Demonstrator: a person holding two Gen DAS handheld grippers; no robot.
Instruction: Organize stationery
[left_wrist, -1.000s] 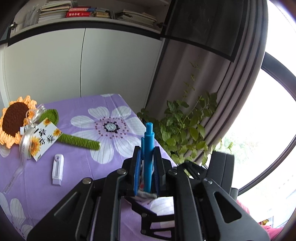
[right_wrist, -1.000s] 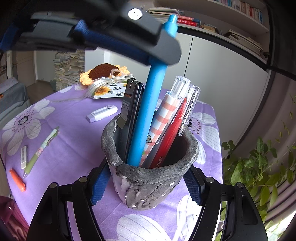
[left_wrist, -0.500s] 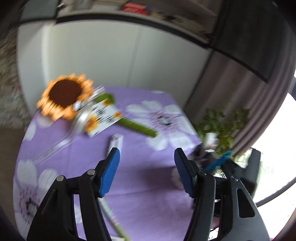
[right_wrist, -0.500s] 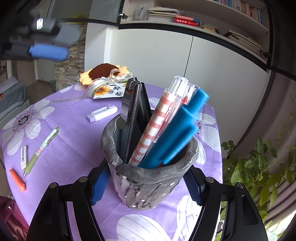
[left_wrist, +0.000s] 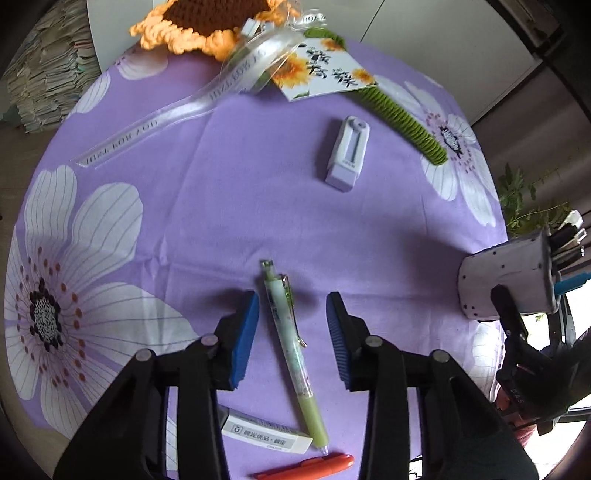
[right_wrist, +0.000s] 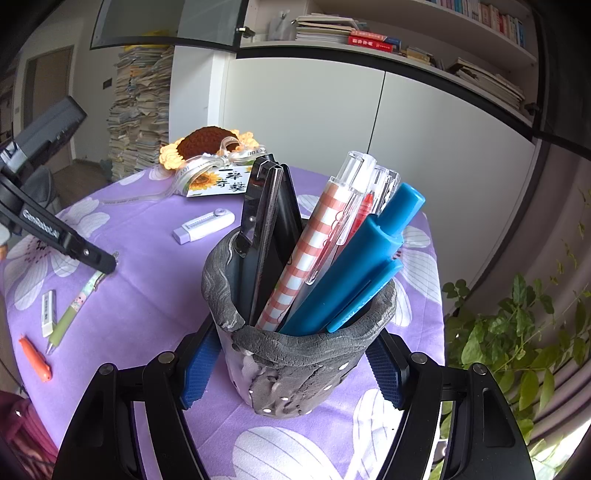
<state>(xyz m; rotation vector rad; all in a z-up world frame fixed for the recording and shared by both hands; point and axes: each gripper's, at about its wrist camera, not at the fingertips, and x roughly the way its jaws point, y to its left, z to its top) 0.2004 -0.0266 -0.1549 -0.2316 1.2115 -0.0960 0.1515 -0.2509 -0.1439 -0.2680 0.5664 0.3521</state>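
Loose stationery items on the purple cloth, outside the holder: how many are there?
4. Green pen between the open left claw fingers; white eraser and orange marker nearer the camera; lilac correction tape farther away. Others may be hidden.

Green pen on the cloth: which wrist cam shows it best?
Left wrist. The green pen lies full length between the open fingers of the left gripper, clip and tip both clear. The right wrist view shows it small at the far left edge, its upper end hidden behind the left gripper's finger.

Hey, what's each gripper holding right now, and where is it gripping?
The right gripper clamps the grey pen holder by its lower sides. The left gripper holds nothing, open around the green pen.
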